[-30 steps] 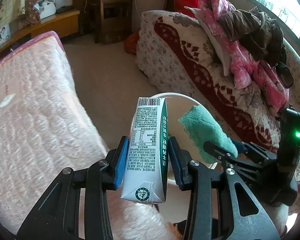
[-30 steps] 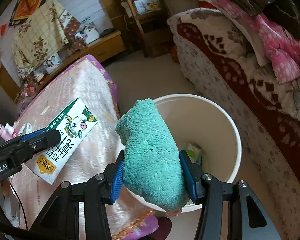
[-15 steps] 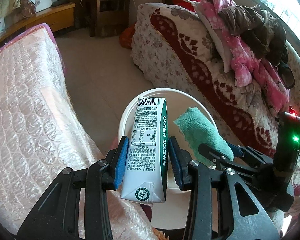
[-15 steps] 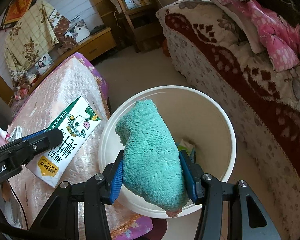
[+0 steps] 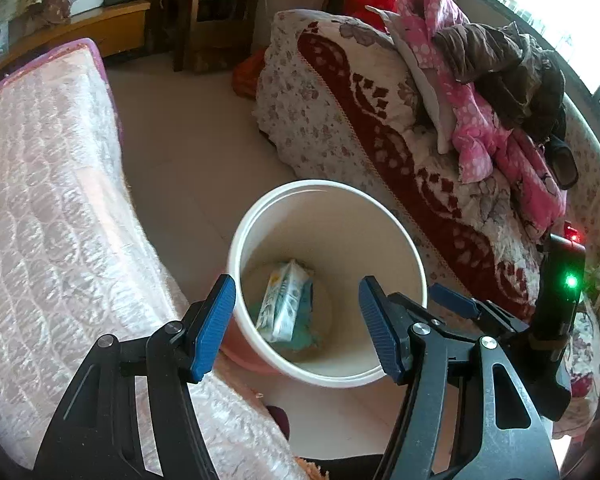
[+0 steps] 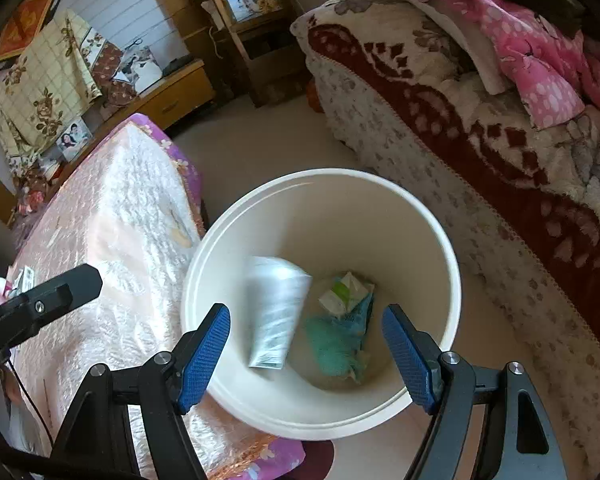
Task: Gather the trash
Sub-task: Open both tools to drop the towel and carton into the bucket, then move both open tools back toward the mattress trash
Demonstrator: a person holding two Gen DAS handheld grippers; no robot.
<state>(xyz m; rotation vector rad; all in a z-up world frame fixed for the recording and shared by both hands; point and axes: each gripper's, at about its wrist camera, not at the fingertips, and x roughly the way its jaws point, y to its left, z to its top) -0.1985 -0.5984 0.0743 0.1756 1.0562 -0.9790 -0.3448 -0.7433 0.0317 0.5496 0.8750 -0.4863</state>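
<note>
Both tools, left and right, are opening empty above one bin holding one carton and one cloth.

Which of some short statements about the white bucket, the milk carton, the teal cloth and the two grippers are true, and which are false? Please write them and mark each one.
1. The milk carton is inside the white bucket. True.
2. The left gripper holds the carton between its fingers. False: nothing is between them; they are opening.
3. The teal cloth lies at the bottom of the bucket. True.
4. The right gripper is shut on the cloth. False: it is empty and opening.
5. The bucket stands on the pink quilted cover. False: it stands on the floor beside it.
</note>
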